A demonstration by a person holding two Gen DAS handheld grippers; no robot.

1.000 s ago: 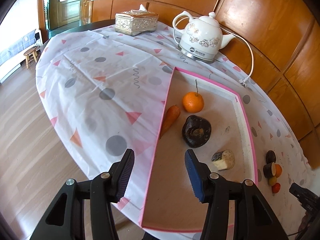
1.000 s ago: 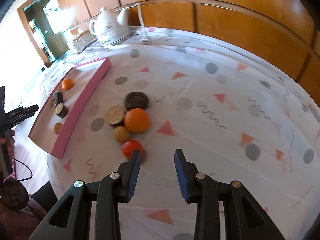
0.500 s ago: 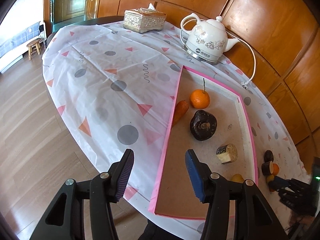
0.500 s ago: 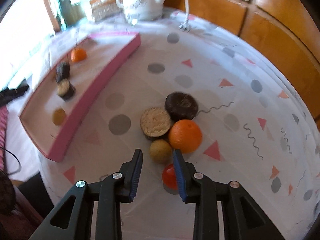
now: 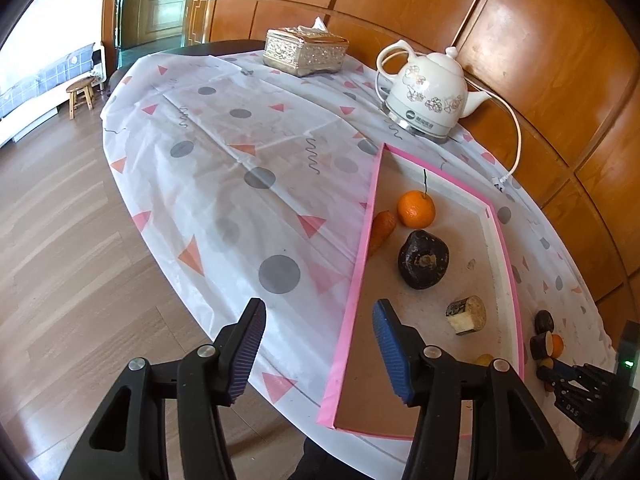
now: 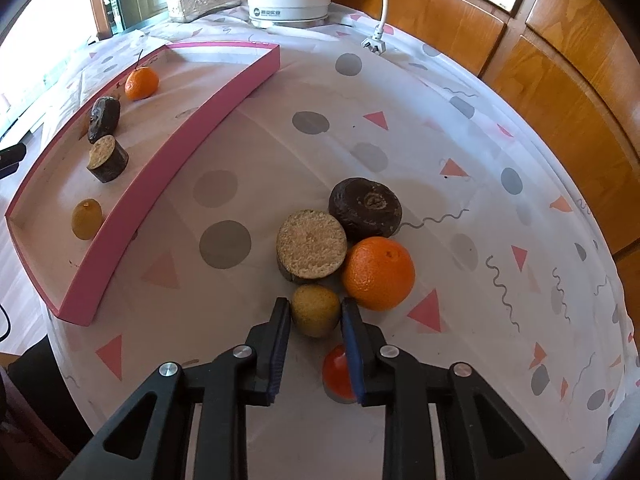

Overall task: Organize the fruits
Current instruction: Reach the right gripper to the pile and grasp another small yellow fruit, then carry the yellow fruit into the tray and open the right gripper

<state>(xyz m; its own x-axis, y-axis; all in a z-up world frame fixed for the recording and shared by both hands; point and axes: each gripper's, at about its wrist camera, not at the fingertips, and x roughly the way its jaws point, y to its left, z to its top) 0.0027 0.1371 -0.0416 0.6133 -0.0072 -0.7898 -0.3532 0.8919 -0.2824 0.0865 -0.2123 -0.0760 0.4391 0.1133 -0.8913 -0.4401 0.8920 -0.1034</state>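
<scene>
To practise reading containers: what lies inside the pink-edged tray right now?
Inside the pink-edged tray: a small orange, a dark whole fruit, a cut dark-skinned piece and a yellowish fruit. The left wrist view adds a carrot-like piece, half hidden by the tray wall.

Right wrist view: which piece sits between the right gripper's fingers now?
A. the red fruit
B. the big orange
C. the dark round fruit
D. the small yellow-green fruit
D. The right gripper has its fingers on either side of the small yellow-green fruit; the red fruit lies nearer the camera, under the right-hand finger, and the big orange sits beside it.
</scene>
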